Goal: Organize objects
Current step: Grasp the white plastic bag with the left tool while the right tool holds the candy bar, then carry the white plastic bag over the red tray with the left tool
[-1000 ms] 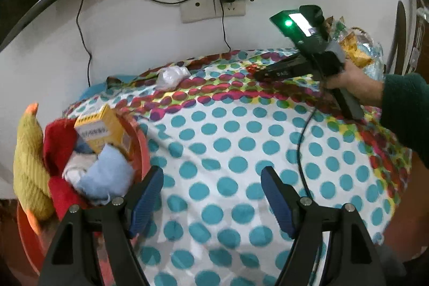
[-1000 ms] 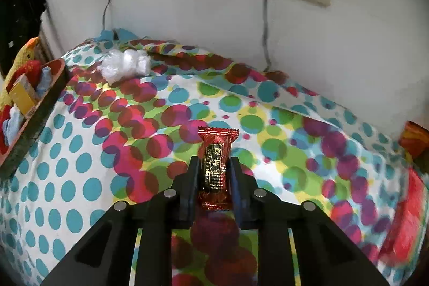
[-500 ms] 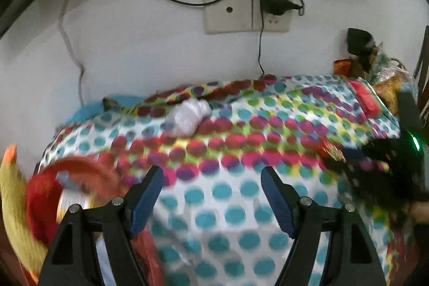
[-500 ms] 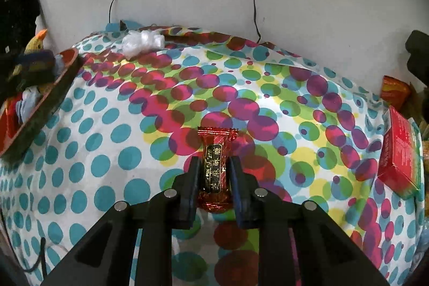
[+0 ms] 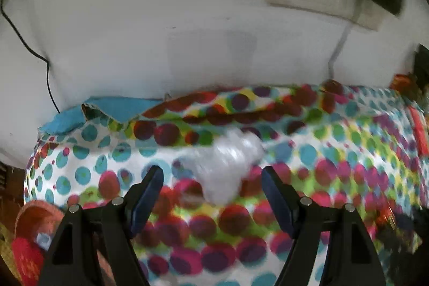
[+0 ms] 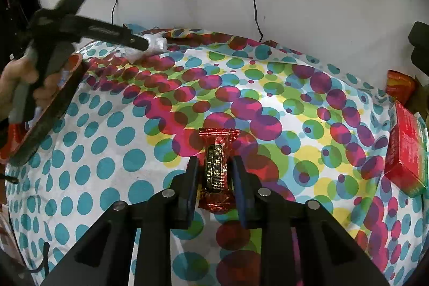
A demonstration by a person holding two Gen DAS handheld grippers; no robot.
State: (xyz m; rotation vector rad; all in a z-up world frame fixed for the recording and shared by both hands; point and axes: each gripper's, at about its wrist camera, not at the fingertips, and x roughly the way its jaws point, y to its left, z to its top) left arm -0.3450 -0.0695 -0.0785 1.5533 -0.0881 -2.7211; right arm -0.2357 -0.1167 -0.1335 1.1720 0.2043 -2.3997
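- Right tool (image 6: 215, 180): jaws have just been opening; red snack pack (image 6: 216, 168) lies betw. them on the dotted cloth (image 6: 112, 152), small gaps at both pads, not clamped.
- Left tool (image 5: 211, 192): jaws wide apart, nothing held, just short of crumpled clear plastic wad (image 5: 228, 165) near the wall edge of the counter.
- Red box (image 6: 406, 152) at right edge, well apart from the pack.
- Red tray (image 6: 48, 109) at left edge w/ items; contents unclear.
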